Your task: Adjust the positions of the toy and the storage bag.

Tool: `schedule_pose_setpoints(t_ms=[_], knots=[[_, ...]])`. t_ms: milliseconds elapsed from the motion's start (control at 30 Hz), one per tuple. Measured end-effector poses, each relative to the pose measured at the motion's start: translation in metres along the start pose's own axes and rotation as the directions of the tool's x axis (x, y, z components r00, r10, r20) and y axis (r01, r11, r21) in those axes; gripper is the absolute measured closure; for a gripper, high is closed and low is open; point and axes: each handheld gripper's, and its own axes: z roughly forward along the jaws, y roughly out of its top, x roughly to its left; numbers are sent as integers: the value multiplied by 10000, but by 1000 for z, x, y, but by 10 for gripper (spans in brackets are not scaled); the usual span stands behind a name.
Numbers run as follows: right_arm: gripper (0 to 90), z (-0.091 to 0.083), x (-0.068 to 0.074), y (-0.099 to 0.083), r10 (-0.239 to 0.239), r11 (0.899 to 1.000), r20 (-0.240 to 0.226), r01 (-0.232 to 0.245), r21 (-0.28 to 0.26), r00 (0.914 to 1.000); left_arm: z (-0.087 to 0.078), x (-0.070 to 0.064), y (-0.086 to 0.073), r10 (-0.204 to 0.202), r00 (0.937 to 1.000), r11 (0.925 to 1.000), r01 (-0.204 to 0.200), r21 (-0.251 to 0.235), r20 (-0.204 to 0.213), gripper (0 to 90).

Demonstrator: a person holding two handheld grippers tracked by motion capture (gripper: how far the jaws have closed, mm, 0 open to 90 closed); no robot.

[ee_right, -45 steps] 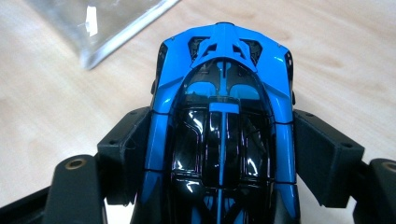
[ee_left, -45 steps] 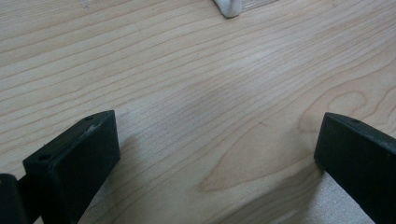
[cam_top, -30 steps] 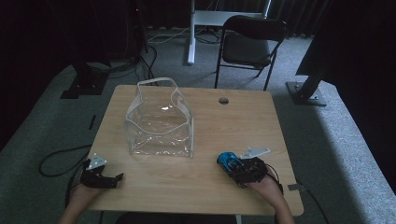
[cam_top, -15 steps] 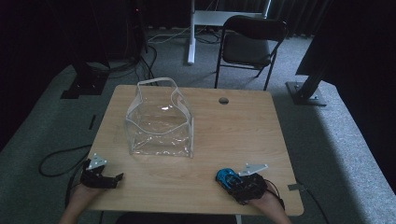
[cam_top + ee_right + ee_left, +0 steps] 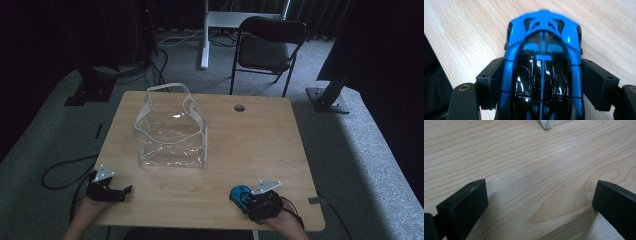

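A blue and black toy car [image 5: 543, 65] sits between the jaws of my right gripper [image 5: 543, 82], which is shut on its sides. In the high view the toy car [image 5: 241, 193] and right gripper [image 5: 250, 199] are low over the table's front right. My left gripper [image 5: 122, 192] rests at the table's front left corner. Its jaws stand wide apart over bare wood in the left gripper view, left gripper [image 5: 540, 202] open with nothing between them. A clear plastic bag [image 5: 172, 132] with white handles stands upright left of the table's middle.
The wooden table [image 5: 250, 145] has a round cable hole [image 5: 239, 107] near its far edge. A black folding chair [image 5: 267, 47] stands beyond the table. Cables trail on the grey floor at the left. A corner of the bag's white trim [image 5: 546, 123] shows in the left gripper view.
My right gripper has drawn back toward the table's front edge with the toy car in it. The left gripper and the bag have stayed where they were.
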Motion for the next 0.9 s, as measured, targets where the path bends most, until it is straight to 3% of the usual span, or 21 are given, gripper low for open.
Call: schedule_pose_setpoints(t_ms=[233,500,533,633,833,900], knots=[[241,0,1,1,-91,9999,79,91,45,9999,0,0,0,-2,10000,10000,2,-1,0,5],[220,-21,-5,14,265,9969,-2,-264,-746,9996,0,2,1,35,10000,10000,-35,-13,17,22],[217,-28,-10,20,476,9924,-11,-474,-1136,9989,0,3,2,-9,10000,10000,9,19,-13,31],[206,-35,-15,28,559,9880,55,-546,-1442,9984,0,5,6,-64,10000,10000,64,-18,-18,31],[155,-40,-22,53,669,9820,73,-646,-1774,9977,1,9,18,-244,9997,9994,247,-256,101,32],[154,-39,-24,62,700,9790,-163,-719,-1906,9974,1,10,20,-260,9996,9993,264,-257,135,32]])
